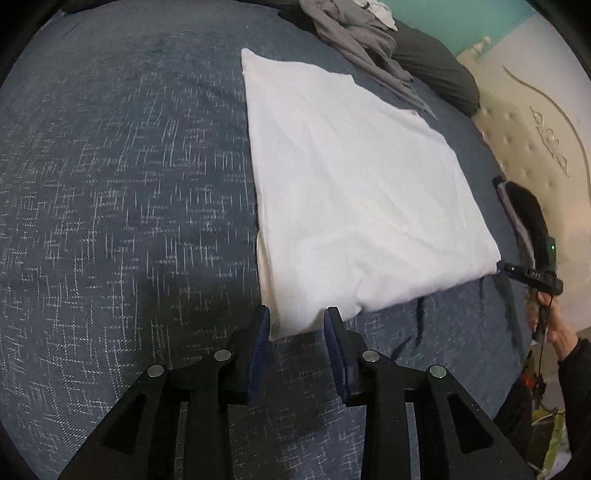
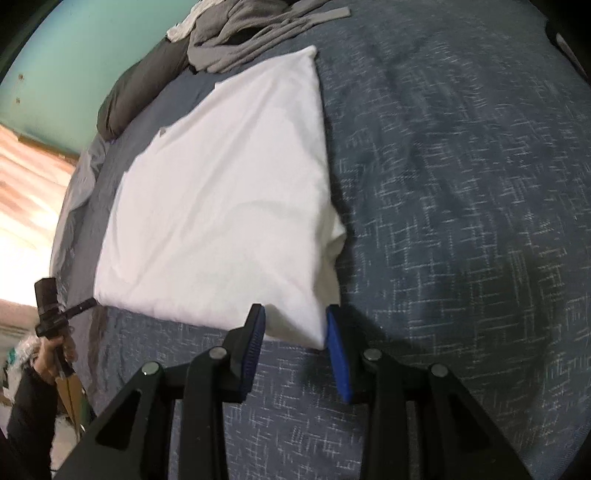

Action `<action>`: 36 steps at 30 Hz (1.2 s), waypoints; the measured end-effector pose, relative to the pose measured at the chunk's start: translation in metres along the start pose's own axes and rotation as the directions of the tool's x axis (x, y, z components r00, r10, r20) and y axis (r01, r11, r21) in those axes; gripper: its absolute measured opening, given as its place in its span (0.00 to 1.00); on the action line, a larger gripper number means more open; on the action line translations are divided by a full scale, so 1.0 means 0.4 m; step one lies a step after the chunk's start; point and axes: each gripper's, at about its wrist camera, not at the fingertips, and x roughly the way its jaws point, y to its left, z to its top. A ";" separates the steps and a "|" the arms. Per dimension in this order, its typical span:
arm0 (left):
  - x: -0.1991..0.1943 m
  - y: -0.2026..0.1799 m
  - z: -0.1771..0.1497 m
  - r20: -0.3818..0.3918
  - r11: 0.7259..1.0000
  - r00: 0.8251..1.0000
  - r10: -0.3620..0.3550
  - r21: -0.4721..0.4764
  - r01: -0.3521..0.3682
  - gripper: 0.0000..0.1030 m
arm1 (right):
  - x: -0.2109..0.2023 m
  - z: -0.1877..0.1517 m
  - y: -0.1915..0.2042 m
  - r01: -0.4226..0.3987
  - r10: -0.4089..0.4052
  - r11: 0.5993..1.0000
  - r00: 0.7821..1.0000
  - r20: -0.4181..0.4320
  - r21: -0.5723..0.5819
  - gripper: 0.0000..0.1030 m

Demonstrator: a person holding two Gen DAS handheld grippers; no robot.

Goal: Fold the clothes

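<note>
Blue-grey woven bedspread (image 1: 110, 184) under folded white garment (image 1: 351, 177), teal wall (image 2: 74, 48) behind.

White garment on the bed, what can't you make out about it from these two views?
- White garment: what kind it is; folded flat, so no sleeves or collar show in either view.
- Its near corners: whether the pads pinch them; each tool's own fingers block the contact.
- Grey clothes pile: cut off by the top edge in both views.
- Right tool in the left wrist view: too small at the rim.
</note>
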 end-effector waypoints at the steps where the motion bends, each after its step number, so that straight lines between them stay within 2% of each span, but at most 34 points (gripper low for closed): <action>1: 0.001 0.001 -0.002 -0.002 1.000 1.000 0.004 0.006 -0.004 0.16 | 0.002 -0.001 0.001 0.002 -0.002 1.000 1.000 0.000 -0.006 0.31; 2: 0.001 0.001 -0.003 -0.003 1.000 1.000 0.008 0.011 -0.008 0.09 | 0.000 -0.001 0.000 -0.002 0.002 1.000 1.000 0.006 -0.007 0.22; 3: 0.000 0.002 -0.005 -0.002 1.000 1.000 0.010 0.013 -0.010 0.08 | -0.003 0.000 -0.001 -0.006 0.006 1.000 1.000 0.011 -0.005 0.12; 5: -0.006 0.001 -0.003 0.010 1.000 1.000 0.020 0.017 -0.020 0.05 | -0.009 0.001 -0.002 -0.010 0.010 1.000 1.000 0.020 -0.003 0.06; 8: -0.018 0.000 0.002 0.023 0.999 0.999 0.041 0.026 -0.042 0.03 | -0.031 0.003 0.004 0.009 -0.008 0.999 1.000 0.030 -0.033 0.03; 13: -0.043 0.014 0.002 0.022 0.998 0.998 0.055 0.038 -0.056 0.03 | -0.072 0.003 -0.013 0.022 -0.020 0.999 0.999 0.050 -0.044 0.02; 20: -0.026 0.024 -0.016 0.004 0.998 0.998 0.062 0.028 -0.062 0.03 | -0.013 -0.001 -0.031 0.015 -0.016 1.000 1.000 0.019 0.011 0.02; 23: -0.027 0.029 -0.022 0.002 0.998 0.998 0.055 0.016 -0.055 0.05 | -0.012 -0.003 -0.045 0.006 -0.007 0.999 1.000 0.013 0.050 0.05; 25: -0.038 0.034 -0.027 0.005 0.999 0.999 0.046 0.006 -0.046 0.05 | -0.022 -0.002 -0.055 0.028 -0.030 0.997 0.999 0.015 0.072 0.07; 30: -0.095 0.032 -0.033 0.062 0.998 0.996 0.057 0.006 -0.057 0.07 | -0.073 0.006 -0.047 0.020 -0.025 0.998 0.996 0.081 0.062 0.17; 33: -0.126 0.025 -0.023 0.126 0.999 0.992 0.017 -0.036 -0.013 0.17 | -0.086 0.016 -0.016 -0.016 0.011 0.999 0.993 0.121 0.035 0.17; 36: -0.107 -0.013 0.006 0.146 0.998 0.989 -0.021 -0.052 0.029 0.18 | -0.048 0.034 0.041 -0.035 0.035 0.999 0.993 0.110 -0.007 0.17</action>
